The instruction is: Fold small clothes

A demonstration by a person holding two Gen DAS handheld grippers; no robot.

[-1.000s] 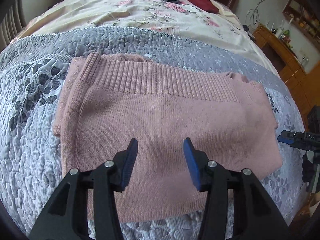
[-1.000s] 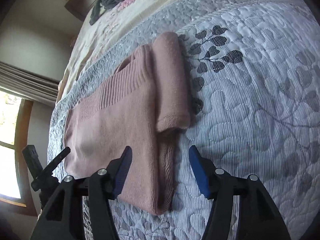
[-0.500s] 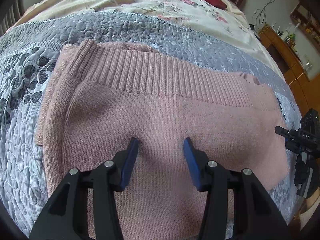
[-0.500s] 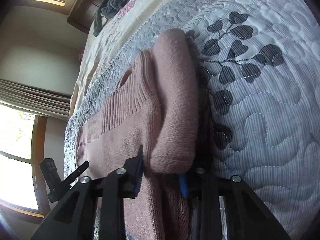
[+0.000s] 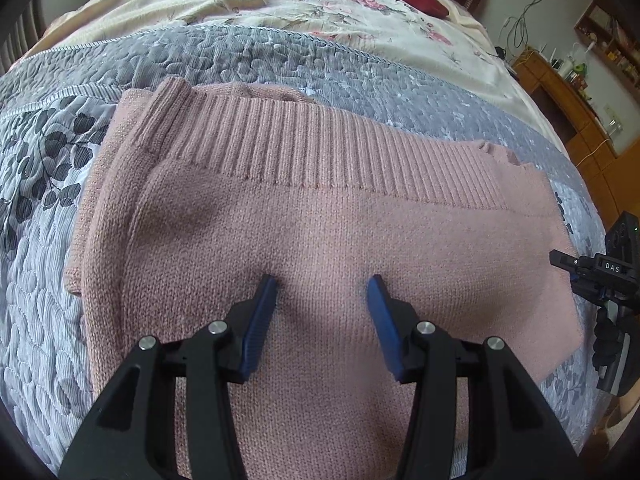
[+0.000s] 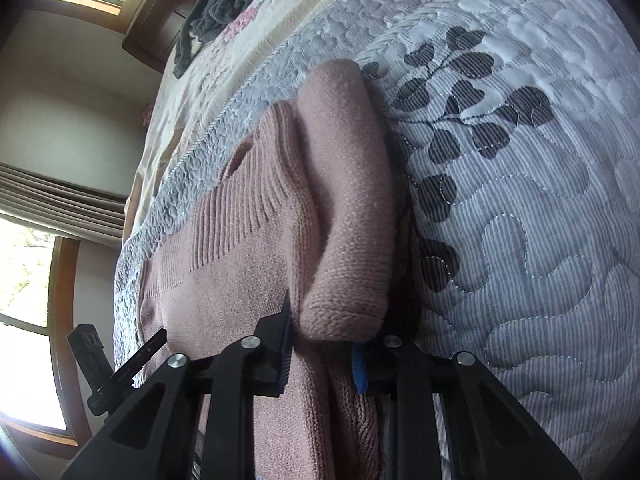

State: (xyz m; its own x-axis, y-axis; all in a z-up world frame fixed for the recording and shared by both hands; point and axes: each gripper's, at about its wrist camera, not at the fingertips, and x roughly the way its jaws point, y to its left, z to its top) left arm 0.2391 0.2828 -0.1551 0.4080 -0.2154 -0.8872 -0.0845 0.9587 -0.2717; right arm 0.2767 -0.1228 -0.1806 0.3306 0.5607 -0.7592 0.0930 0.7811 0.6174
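Left wrist view: pink knit sweater (image 5: 320, 240) lies flat on grey quilted bedspread (image 5: 280, 52), ribbed hem on its far side | left gripper (image 5: 322, 286) low over sweater's middle, jaws spread, nothing between them | right gripper (image 6: 320, 332) at sweater's side edge, jaws closed around folded sleeve (image 6: 348, 208) | dark grey garment (image 6: 216, 8) well beyond sweater.

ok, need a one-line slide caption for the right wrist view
Right tool closing around the folded sleeve of a pink knit sweater on a grey quilted bedspread.
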